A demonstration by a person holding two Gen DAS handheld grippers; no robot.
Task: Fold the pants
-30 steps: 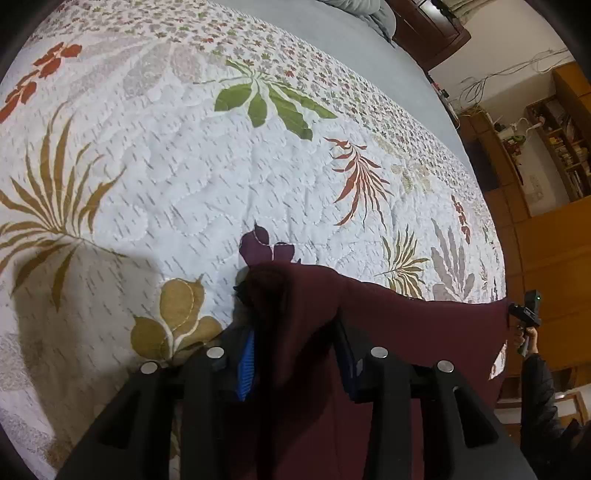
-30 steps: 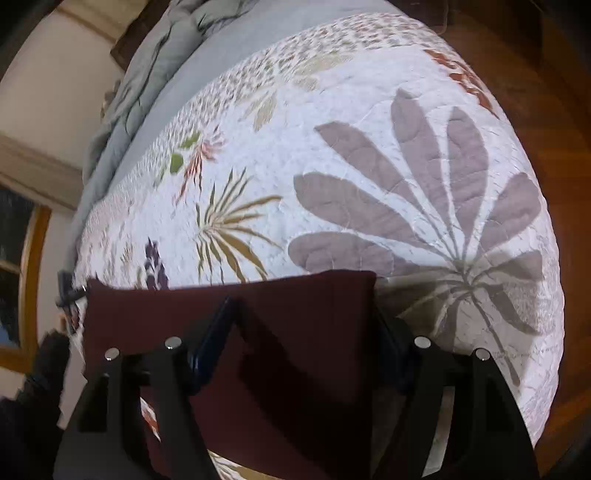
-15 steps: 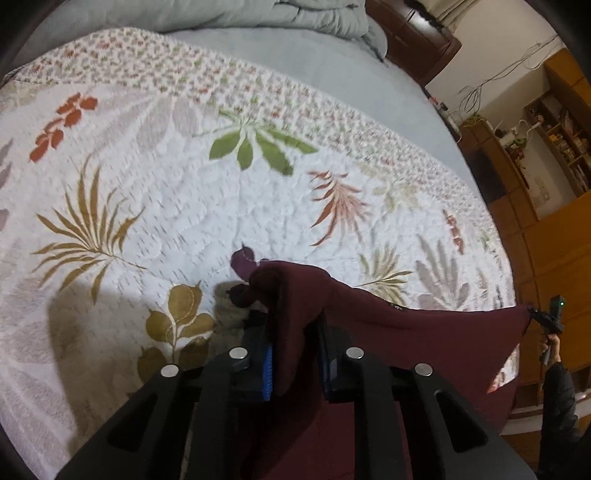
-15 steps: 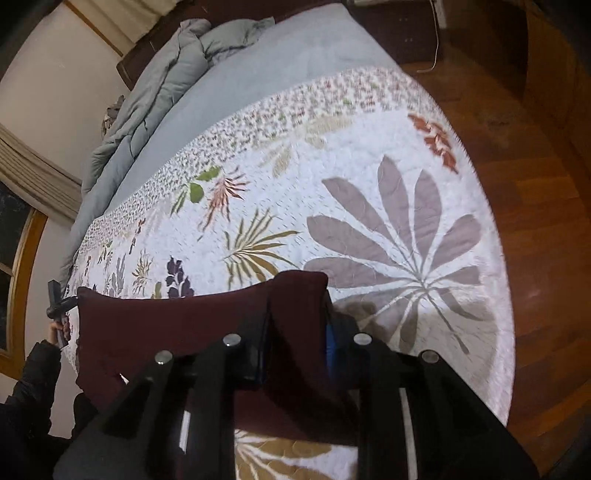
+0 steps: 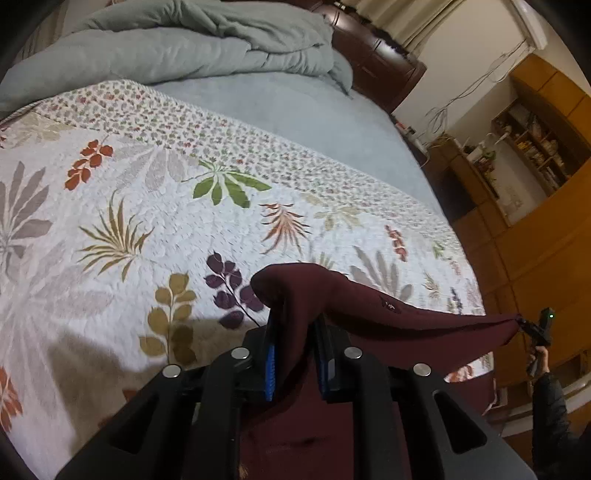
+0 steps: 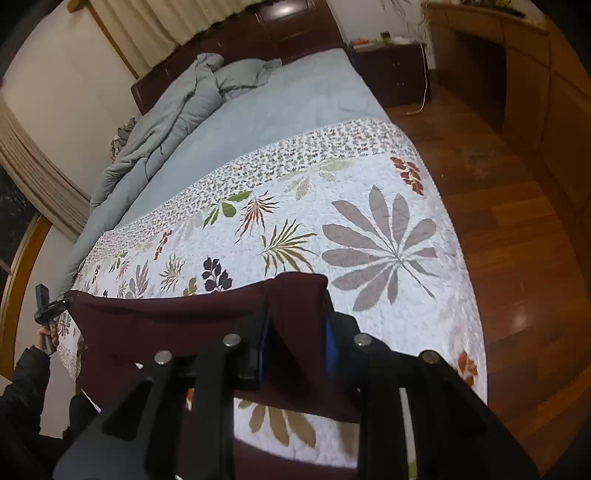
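Both tongs have risen and clamped since the earlier frames, lifting the pants (image 5: 369, 314) edge off the quilt (image 5: 110, 221). Left tongs (image 5: 295, 354) pinch one corner, right tongs (image 6: 295, 339) pinch the other; the cloth hangs taut between them. Next, I judge, carry the edge forward to fold it over. A duvet (image 5: 184, 48) lies well beyond; nothing blocks.

A leaf-printed quilt (image 5: 110, 229) is covering the near part of the bed — a rumpled grey-green duvet (image 6: 162, 122) is lying bunched near the dark wooden headboard (image 6: 280, 33).
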